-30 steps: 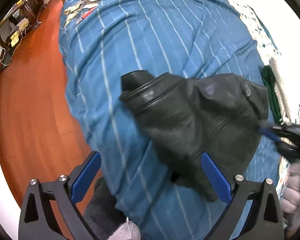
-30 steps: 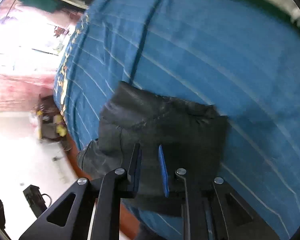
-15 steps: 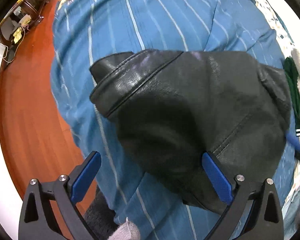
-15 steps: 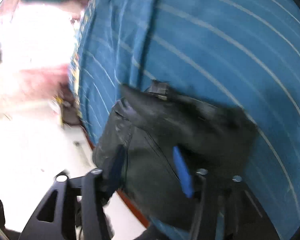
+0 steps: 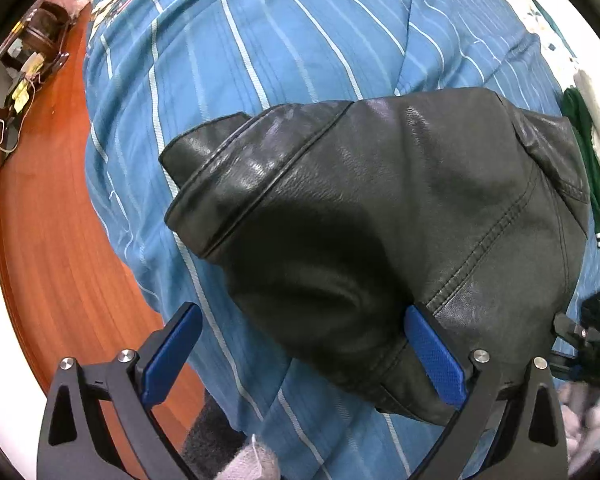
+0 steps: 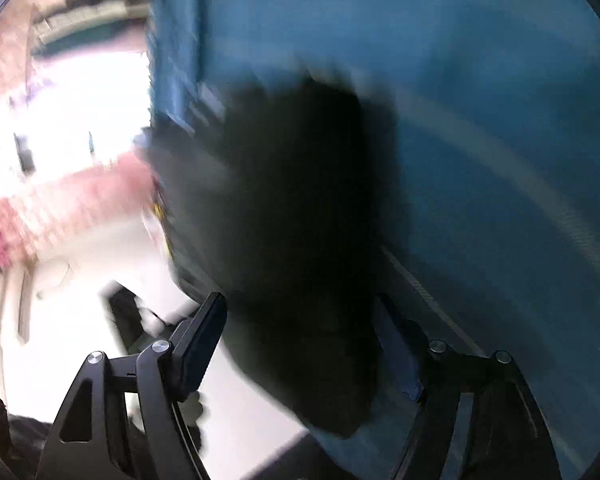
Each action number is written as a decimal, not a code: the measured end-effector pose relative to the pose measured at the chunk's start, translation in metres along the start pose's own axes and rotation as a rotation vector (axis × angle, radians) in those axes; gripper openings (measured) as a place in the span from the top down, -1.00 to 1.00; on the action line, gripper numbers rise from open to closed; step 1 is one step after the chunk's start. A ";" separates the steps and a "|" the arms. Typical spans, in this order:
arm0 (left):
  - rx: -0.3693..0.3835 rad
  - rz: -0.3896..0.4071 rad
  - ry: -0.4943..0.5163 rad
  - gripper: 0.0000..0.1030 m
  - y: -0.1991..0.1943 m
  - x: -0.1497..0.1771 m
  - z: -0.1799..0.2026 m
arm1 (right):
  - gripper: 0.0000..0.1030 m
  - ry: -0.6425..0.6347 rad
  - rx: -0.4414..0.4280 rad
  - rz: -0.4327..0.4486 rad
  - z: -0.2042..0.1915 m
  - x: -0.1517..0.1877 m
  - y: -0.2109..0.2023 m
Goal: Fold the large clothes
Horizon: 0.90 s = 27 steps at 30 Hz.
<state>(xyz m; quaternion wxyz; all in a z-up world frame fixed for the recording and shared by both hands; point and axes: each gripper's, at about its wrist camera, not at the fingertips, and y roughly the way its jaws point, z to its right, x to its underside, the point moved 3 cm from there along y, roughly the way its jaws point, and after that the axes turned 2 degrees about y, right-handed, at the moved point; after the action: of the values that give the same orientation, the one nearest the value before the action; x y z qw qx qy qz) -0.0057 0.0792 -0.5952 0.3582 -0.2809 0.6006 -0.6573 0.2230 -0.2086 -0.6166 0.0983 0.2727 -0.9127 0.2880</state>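
One folded black leather garment lies on one blue white-striped bedsheet; the left gripper hangs above it with jaws spread, holding nothing; its view alone shows orange wooden flooring at nine o'clock; the right gripper, blurred, has jaws opening astride the garment's edge.

Right wrist view, heavily motion-blurred. My right gripper fills the lower edge, its jaws opening, with the two dark fingers standing wide apart. Between them lies the near end of a black garment, a dark blurred mass that reaches up to mid-frame; whether the pads touch it cannot be told. It rests on a blue striped cloth that covers the right and upper part. At left, bright floor and pinkish blur.
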 end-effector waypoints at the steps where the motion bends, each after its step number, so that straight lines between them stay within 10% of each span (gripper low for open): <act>1: 0.000 0.002 0.003 -1.00 -0.001 -0.001 0.000 | -0.68 -0.003 -0.050 0.012 0.000 -0.006 0.010; 6: -0.026 -0.006 0.029 -1.00 -0.001 -0.012 0.010 | -0.75 -0.086 -0.036 0.080 -0.025 -0.022 0.025; 10: -0.037 0.019 0.063 -1.00 -0.016 -0.024 0.018 | -0.22 -0.095 -0.065 0.171 -0.038 -0.019 0.016; 16: -0.054 0.096 0.078 -1.00 -0.048 -0.043 0.027 | -0.03 0.045 -0.215 0.351 -0.050 -0.016 -0.023; 21: -0.064 0.120 0.118 -1.00 -0.053 -0.053 0.044 | -0.05 0.153 -0.204 0.609 -0.024 -0.007 -0.082; 27: 0.055 0.118 0.112 -1.00 -0.035 -0.065 0.084 | -0.47 0.312 -0.014 0.515 0.019 0.009 -0.099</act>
<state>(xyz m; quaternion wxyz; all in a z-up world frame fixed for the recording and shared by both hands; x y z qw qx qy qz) 0.0947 0.0830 -0.5459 0.3695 -0.1978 0.6169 -0.6661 0.2697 -0.2915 -0.5821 0.1628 -0.0158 -0.9277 0.3357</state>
